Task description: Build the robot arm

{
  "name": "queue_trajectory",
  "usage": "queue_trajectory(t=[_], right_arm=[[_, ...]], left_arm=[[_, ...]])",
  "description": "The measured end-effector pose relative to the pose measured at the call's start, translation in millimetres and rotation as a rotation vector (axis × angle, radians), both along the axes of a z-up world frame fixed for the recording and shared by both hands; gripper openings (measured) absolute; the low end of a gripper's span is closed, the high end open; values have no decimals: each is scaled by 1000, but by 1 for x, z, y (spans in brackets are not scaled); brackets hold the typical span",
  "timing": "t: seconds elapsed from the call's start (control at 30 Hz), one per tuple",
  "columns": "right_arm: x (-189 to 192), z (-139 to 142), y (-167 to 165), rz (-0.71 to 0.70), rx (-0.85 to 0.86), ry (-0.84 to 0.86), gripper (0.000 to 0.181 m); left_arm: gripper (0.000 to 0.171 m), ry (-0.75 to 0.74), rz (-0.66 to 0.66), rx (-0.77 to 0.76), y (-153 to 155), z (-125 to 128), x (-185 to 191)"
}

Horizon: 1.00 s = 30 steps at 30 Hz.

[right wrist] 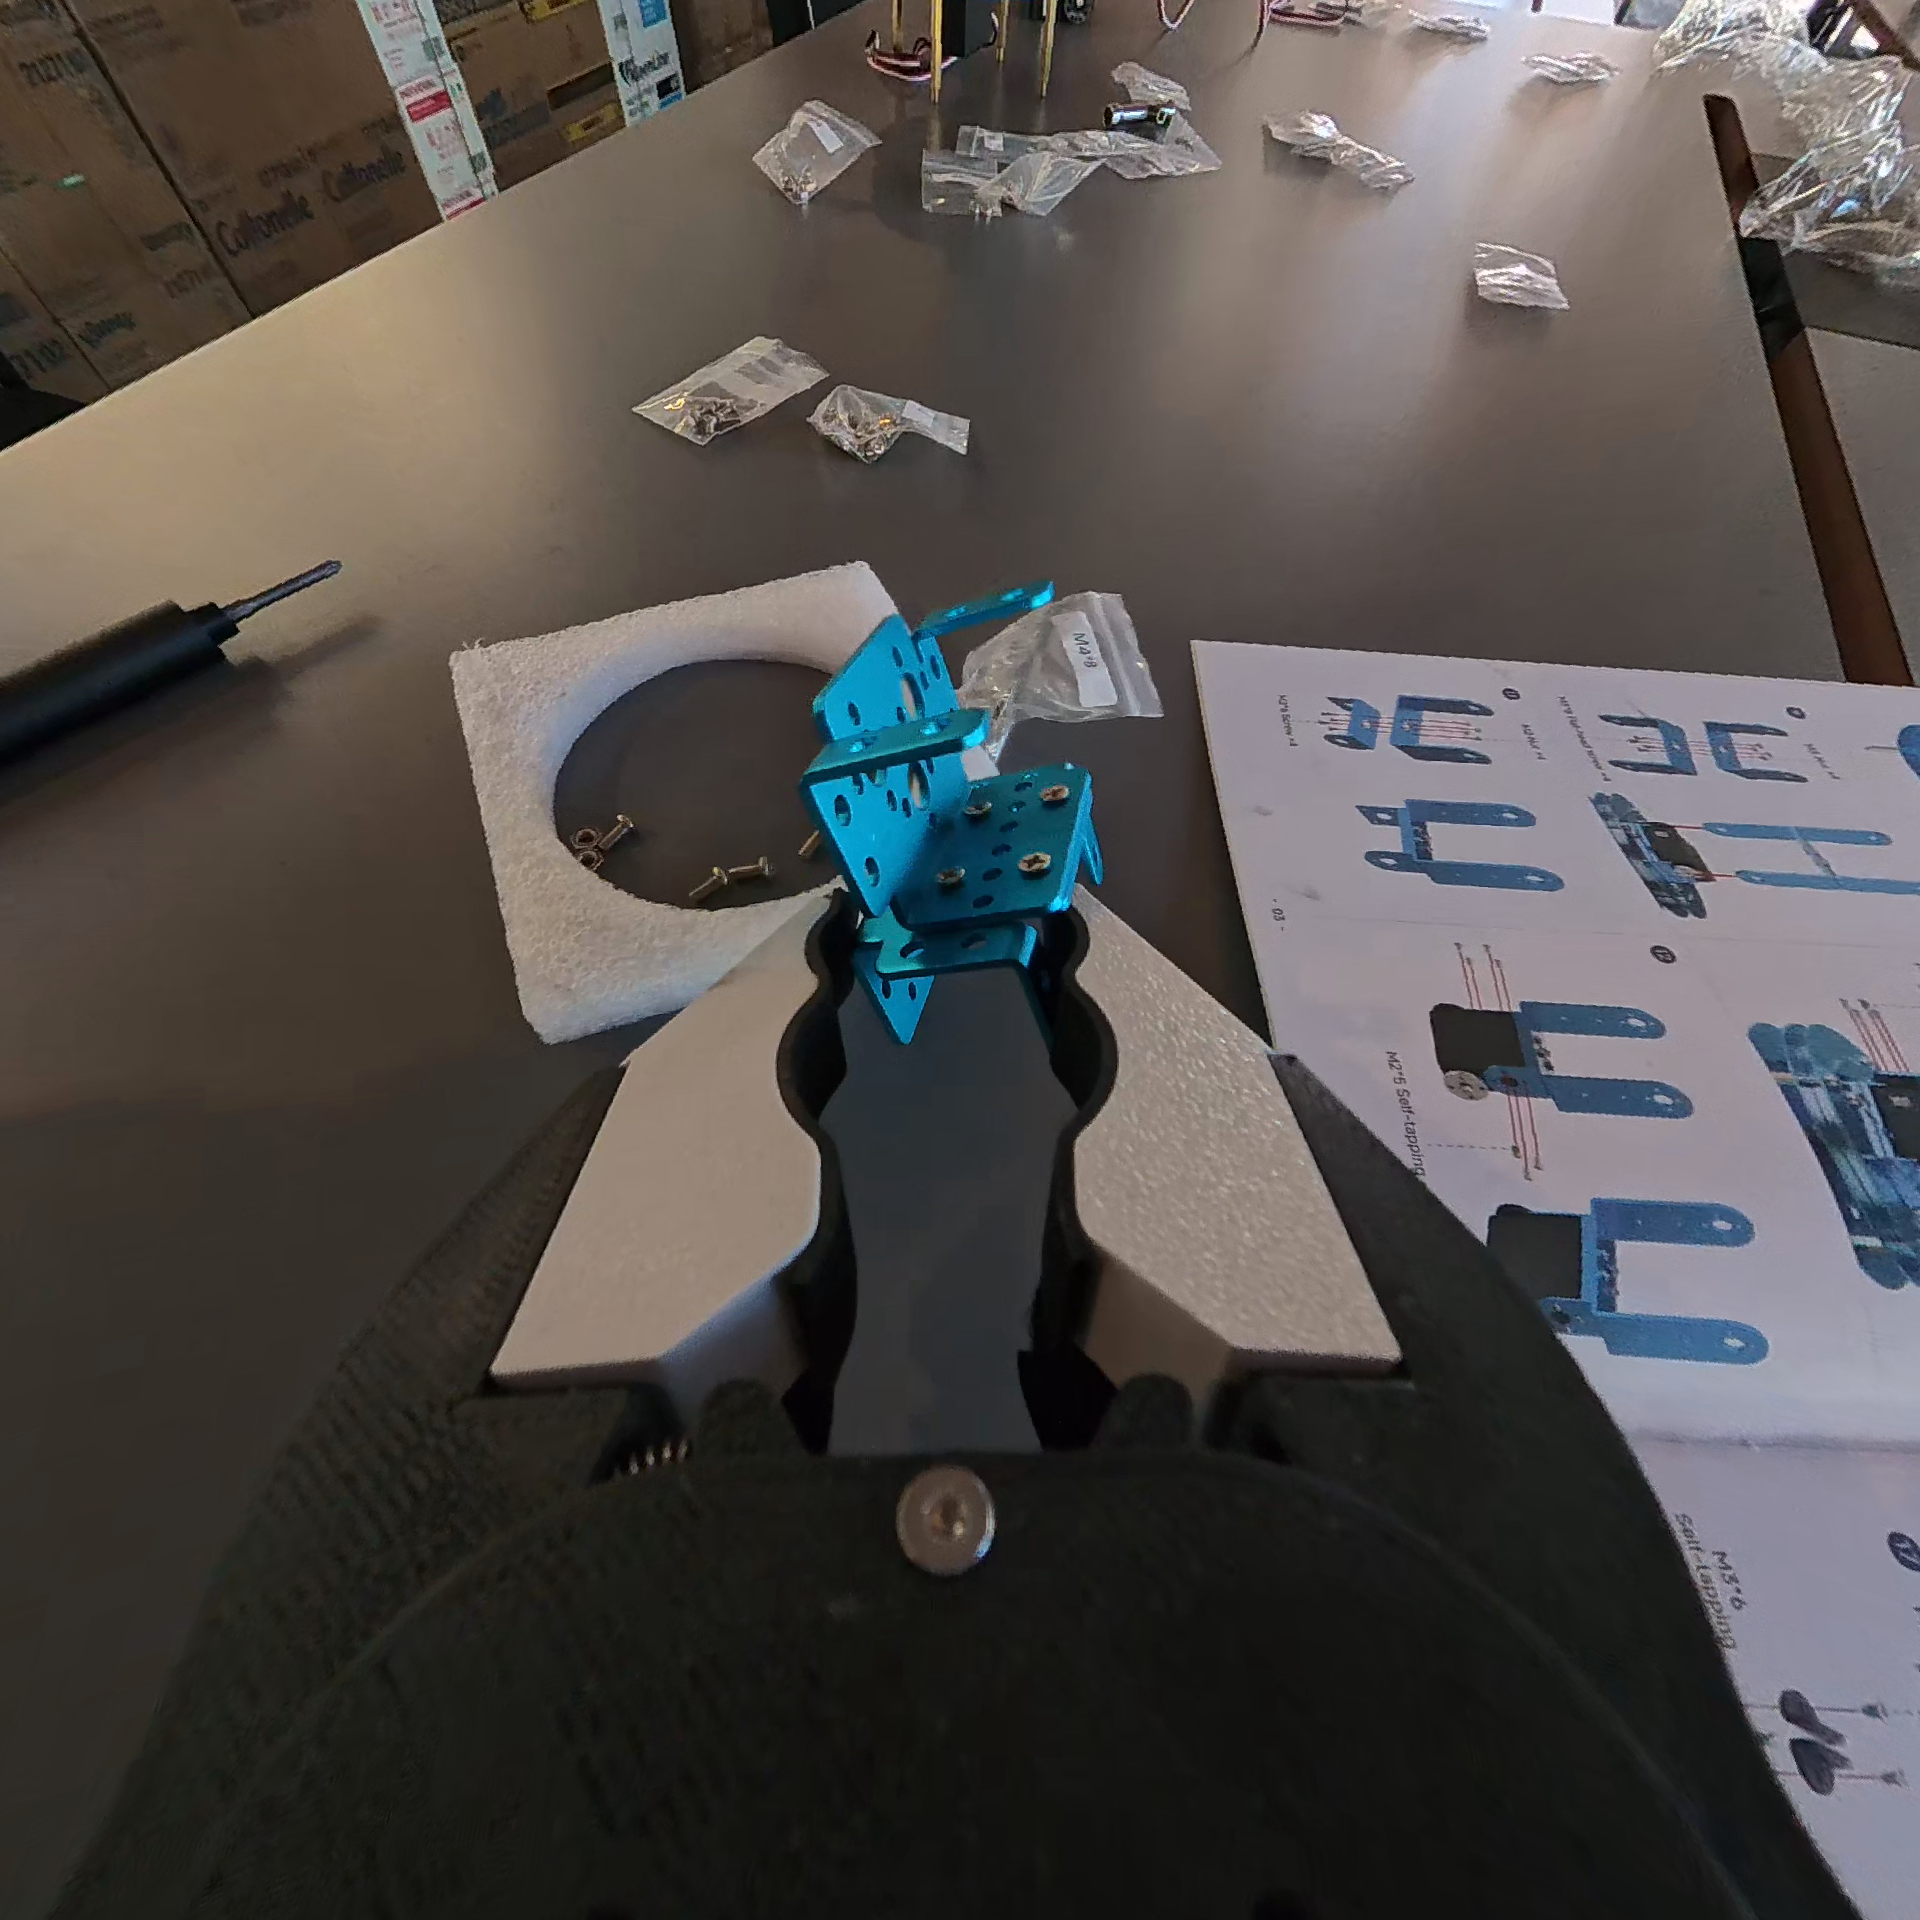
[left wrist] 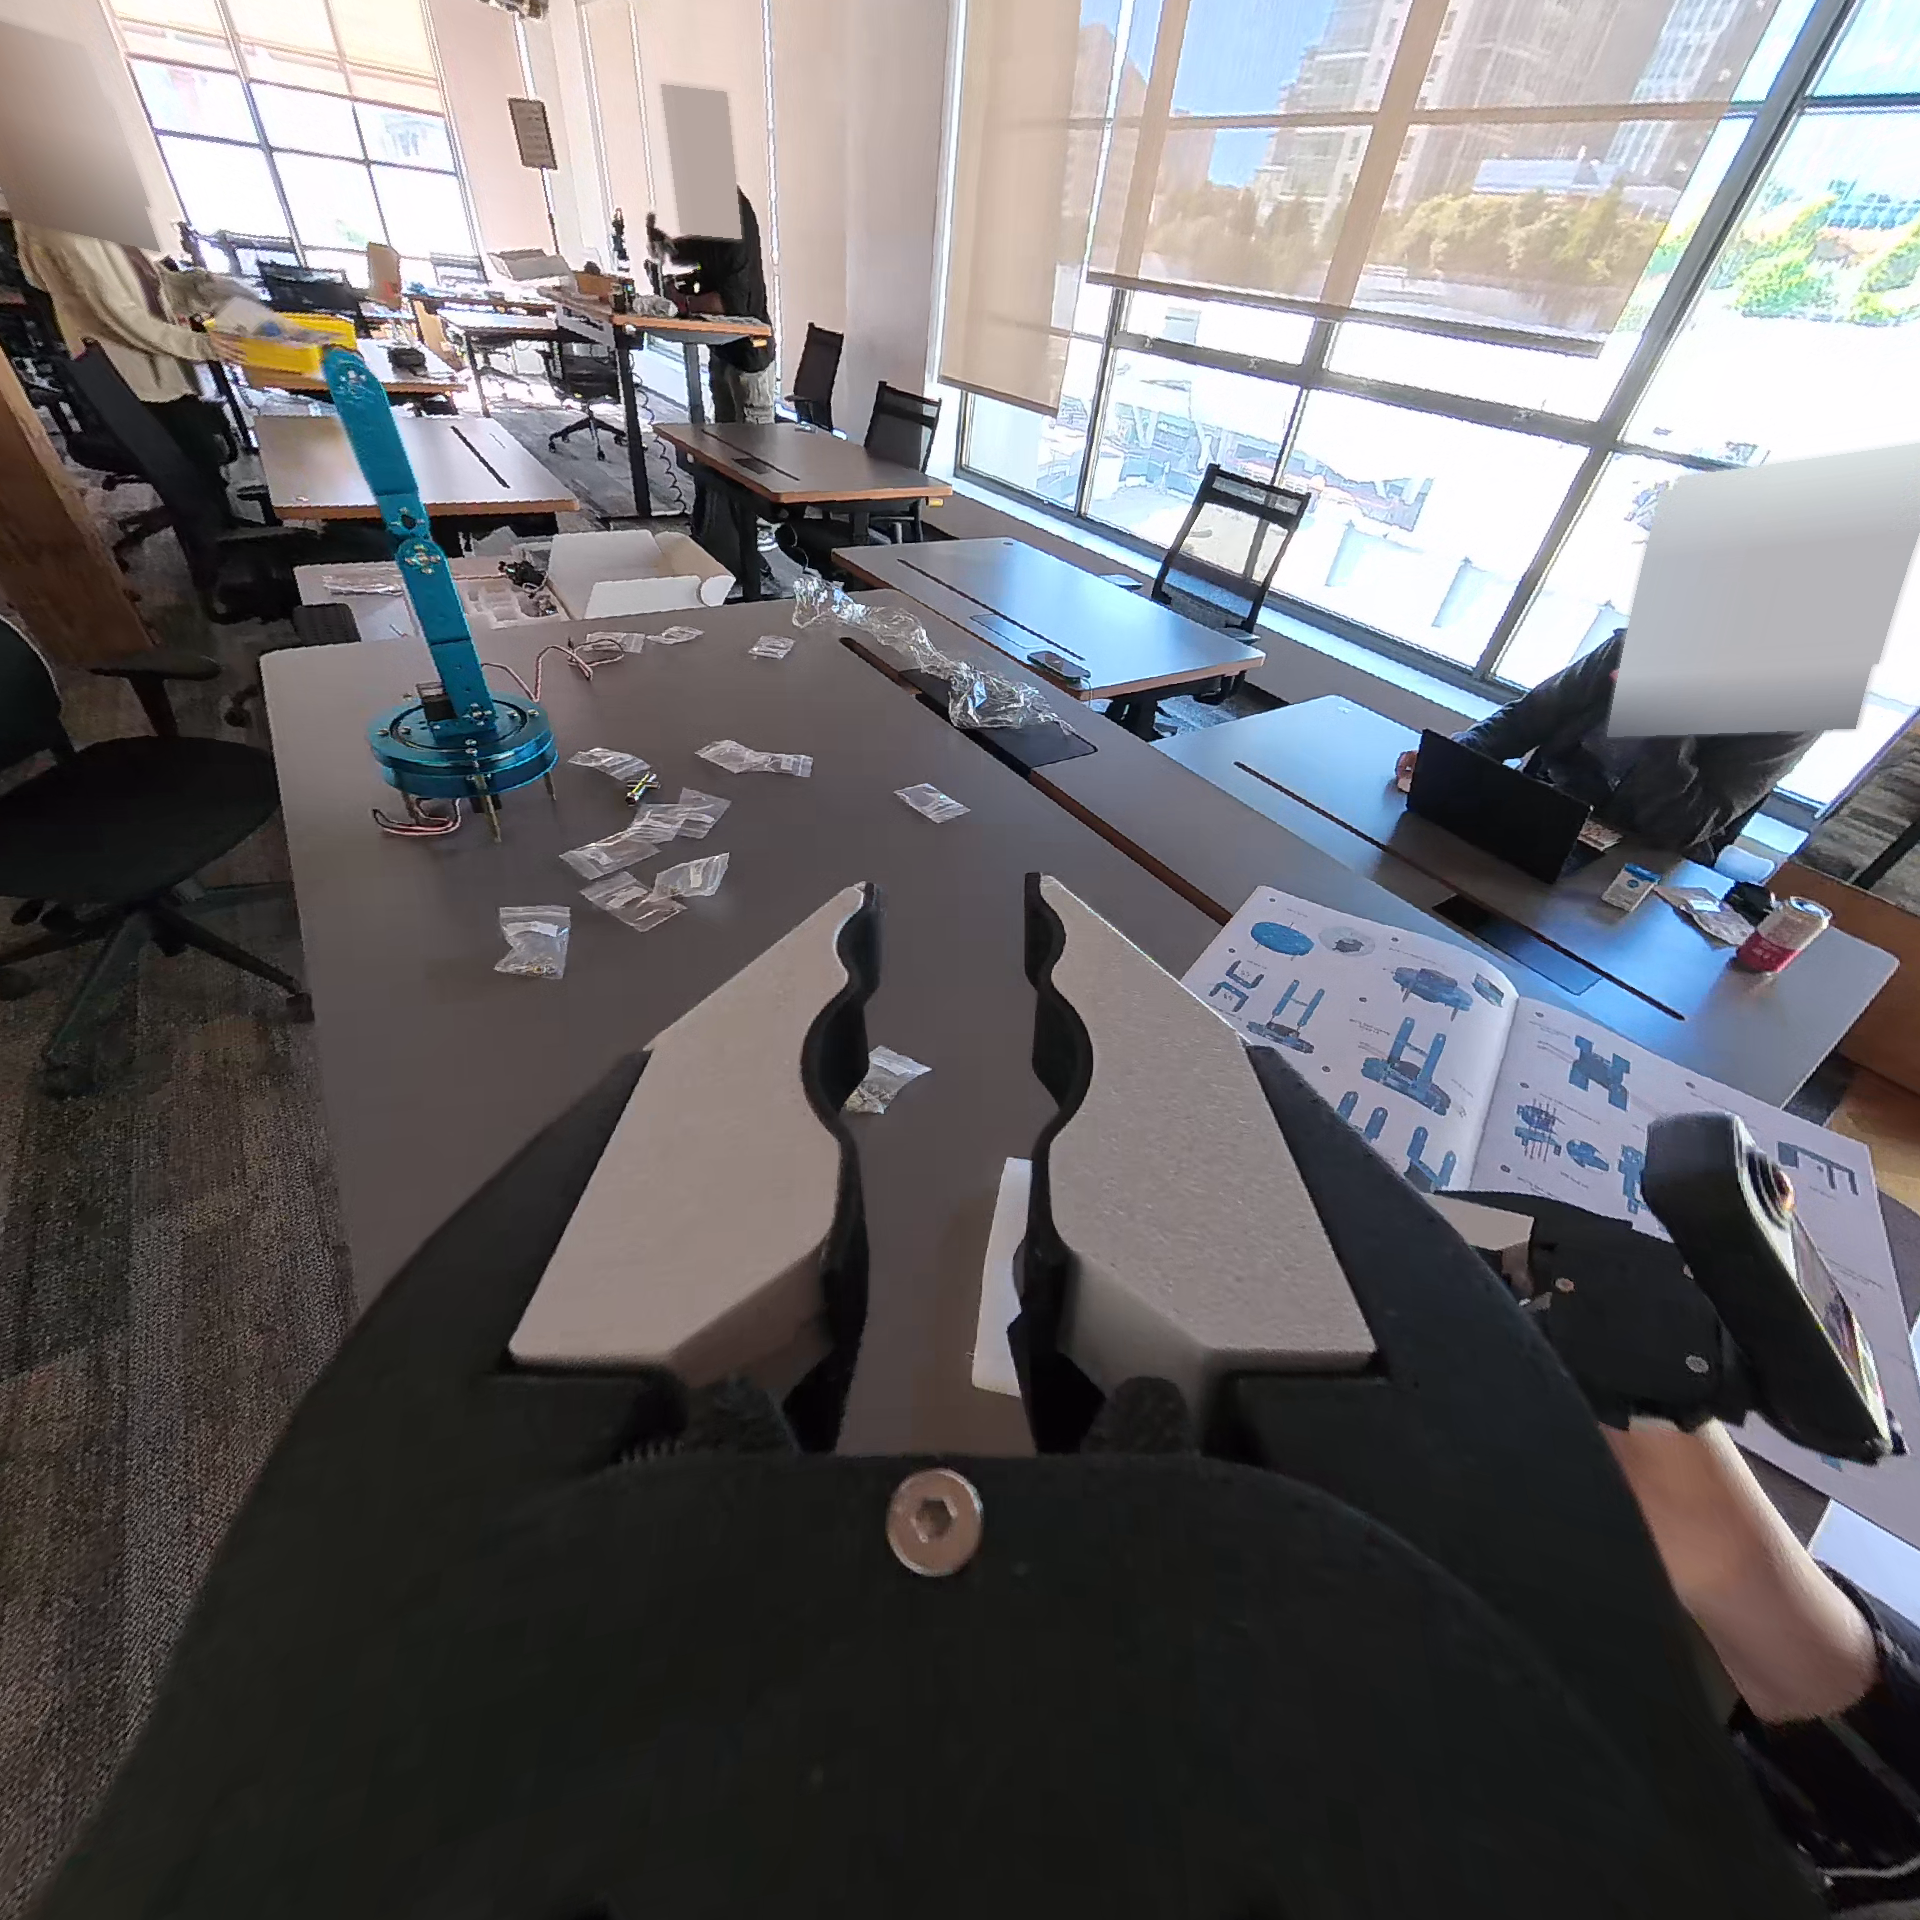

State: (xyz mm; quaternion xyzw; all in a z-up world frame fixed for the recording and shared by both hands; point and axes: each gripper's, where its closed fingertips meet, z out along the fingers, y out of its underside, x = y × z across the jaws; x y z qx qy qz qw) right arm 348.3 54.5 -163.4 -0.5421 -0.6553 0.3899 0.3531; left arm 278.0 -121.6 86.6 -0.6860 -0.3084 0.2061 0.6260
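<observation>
Blue bracket assembly (right wrist: 940, 821): several perforated blue metal plates screwed together, pinched at its lower end between the tips of the right gripper (right wrist: 948, 935). It stands up and away from the fingers, long axis roughly in line with them, lifted off the bench (right wrist: 1247, 436).

Just behind it, a white foam square (right wrist: 540, 790) with a round cutout lies flat; loose screws (right wrist: 675, 857) sit inside the cutout. A small clear bag (right wrist: 1060, 665) lies just right of the bracket. Open instruction booklet (right wrist: 1558, 935) to the right. Black screwdriver (right wrist: 156, 644) at the left, tip pointing right.

Left gripper (left wrist: 951, 909): fingers spread, nothing between them, hovering over bare bench. A small screw bag (left wrist: 883, 1075) shows on the bench through the gap.

Farther off, a blue arm on a round base (left wrist: 457, 717) stands at the far left, scattered parts bags (left wrist: 644, 862) near it, crumpled plastic wrap (left wrist: 935, 655) at the far edge.
</observation>
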Motion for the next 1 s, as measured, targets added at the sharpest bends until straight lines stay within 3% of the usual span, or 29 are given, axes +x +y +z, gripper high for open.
queue_trajectory(t=[0.33,0.63,0.73,0.83,1.0], right_arm=[[-1,0,17,-99,-74,-1,34],[2,13,32,-207,-29,96,34],[6,22,36,-236,37,153,34],[20,31,32,-343,102,135,34],[29,69,-29,-517,36,142,34]], left_arm=[[25,-29,-55,70,-30,-6,-4],[25,-105,-175,257,-103,-45,-15],[25,-151,-228,272,-148,-70,-19],[24,-140,-223,259,-217,-90,-28],[25,-128,-226,181,-350,-113,-48]])
